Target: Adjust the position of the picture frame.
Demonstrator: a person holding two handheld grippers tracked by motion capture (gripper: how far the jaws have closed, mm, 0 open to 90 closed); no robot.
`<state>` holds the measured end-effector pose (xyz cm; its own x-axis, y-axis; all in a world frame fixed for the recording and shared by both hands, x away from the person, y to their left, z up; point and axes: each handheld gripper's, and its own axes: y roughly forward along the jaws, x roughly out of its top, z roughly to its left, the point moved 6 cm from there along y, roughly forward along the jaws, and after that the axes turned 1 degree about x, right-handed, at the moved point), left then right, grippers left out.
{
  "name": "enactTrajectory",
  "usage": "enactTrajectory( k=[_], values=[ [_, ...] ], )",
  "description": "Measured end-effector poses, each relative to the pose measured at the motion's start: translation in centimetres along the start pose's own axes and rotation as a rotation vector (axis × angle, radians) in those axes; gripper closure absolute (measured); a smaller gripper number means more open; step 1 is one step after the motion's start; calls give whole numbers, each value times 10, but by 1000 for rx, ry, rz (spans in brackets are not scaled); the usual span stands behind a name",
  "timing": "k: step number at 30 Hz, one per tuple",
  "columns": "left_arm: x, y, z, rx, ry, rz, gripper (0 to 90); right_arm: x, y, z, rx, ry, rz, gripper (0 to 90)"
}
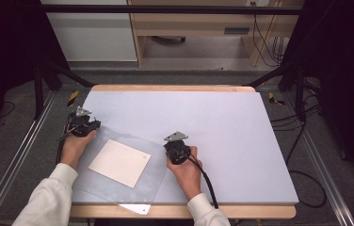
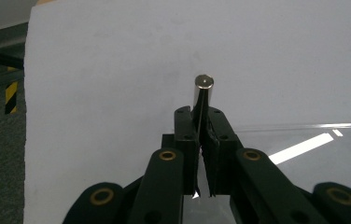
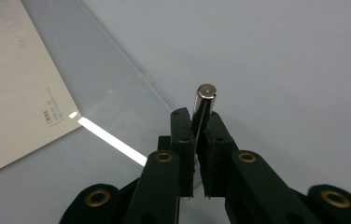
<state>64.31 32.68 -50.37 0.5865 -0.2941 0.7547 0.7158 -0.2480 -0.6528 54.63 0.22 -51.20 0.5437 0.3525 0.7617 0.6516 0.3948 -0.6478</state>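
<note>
A clear plastic sheet [image 1: 118,188] lies on the left half of the white table top [image 1: 222,122], with a cream paper square [image 1: 119,162] on or under it. My left gripper [image 1: 86,125] sits at the sheet's far left corner. In the left gripper view, the left gripper [image 2: 200,114] is shut on a small shiny metal cylinder [image 2: 204,88] that stands up between its jaws. My right gripper [image 1: 177,149] is at the sheet's right corner. Seen in its own view, the right gripper [image 3: 196,116] is shut on a second metal cylinder [image 3: 206,95], beside the sheet's edge [image 3: 131,65] and the paper [image 3: 15,93].
The sheet's near corner, with a white tab [image 1: 137,208], hangs over the wooden front edge [image 1: 241,212]. Black frame posts [image 1: 41,89] stand at the back corners. Cables [image 1: 302,141] trail on the floor at the right. The right half of the table top is bare white.
</note>
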Motion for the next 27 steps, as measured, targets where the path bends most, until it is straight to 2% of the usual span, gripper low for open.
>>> enactTrajectory(
  k=[2,5,9,13,20,27],
  values=[
    [1,-1,1,-12,-11,9,847,0,0,-1,9,7,1,856],
    [6,-5,0,1,6,24,848,2,0,-2,26,8,25,856],
    [11,-10,0,-12,18,39,850,8,-4,-5,52,3,44,852],
    [15,-16,-1,-18,37,45,850,12,-6,-7,55,7,52,849],
    [22,-29,-9,-41,52,33,850,22,-18,-19,55,6,63,839],
    [39,-46,-22,-50,78,12,850,38,-34,-37,53,2,70,838]
  ],
)
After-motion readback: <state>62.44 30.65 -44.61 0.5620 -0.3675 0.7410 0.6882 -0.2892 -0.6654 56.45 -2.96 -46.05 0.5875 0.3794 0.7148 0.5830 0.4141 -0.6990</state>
